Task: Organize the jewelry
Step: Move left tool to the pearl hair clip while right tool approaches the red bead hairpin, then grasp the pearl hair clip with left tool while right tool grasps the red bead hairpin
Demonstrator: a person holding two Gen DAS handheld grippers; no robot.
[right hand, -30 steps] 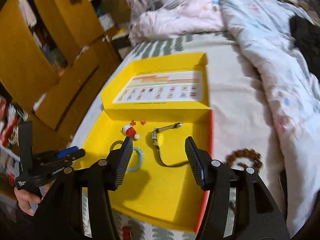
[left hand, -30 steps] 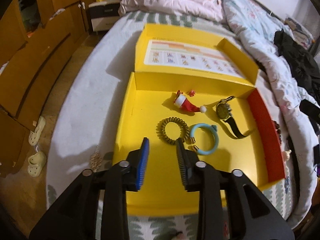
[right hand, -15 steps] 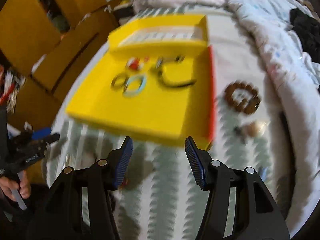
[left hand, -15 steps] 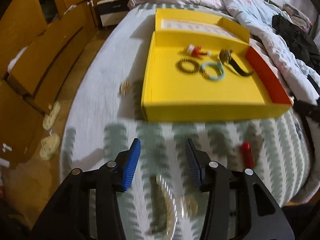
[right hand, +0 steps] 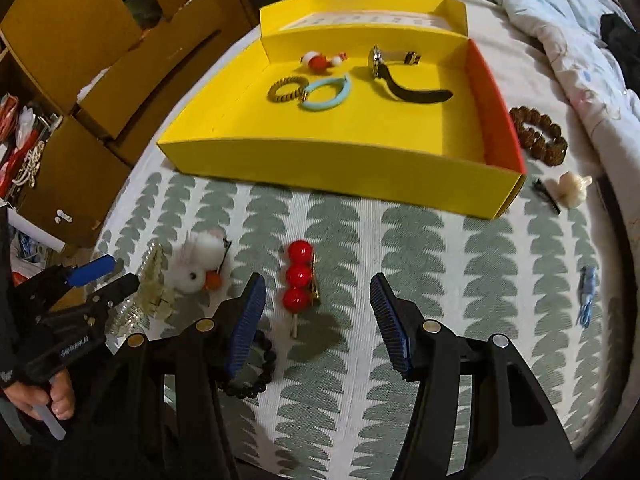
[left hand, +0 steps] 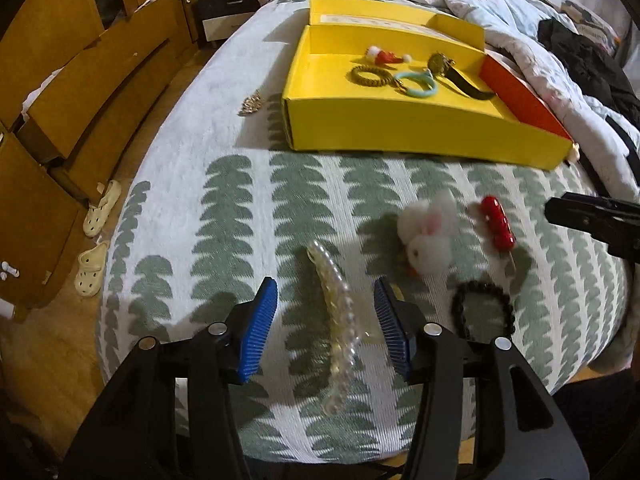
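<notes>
While your left gripper (left hand: 326, 330) hangs over the clear clip (left hand: 334, 328), its jaws are opening with the clip between them but untouched, gripping nothing. That clip lies on the bedspread (left hand: 224, 216) with its long axis running from 11 to 5 o'clock along the fingers, so the pads would close across its narrow width; your left hand is plainly the nearer one. Your right gripper (right hand: 316, 320) stands about half open and empty, with the red clip (right hand: 299, 278) just ahead at 11 o'clock, its axis near 12 to 6. Loose near you, count one clear clip, one red clip, one bunny clip (left hand: 430, 236) and one black bracelet (left hand: 482, 312). Further off at 12 o'clock the yellow box (right hand: 332, 164) holds four pieces: one watch (right hand: 400, 80), one blue ring (right hand: 326, 94), one coil tie (right hand: 286, 90), one Santa clip (right hand: 320, 60). Right of it lies one brown bracelet (right hand: 540, 136).
</notes>
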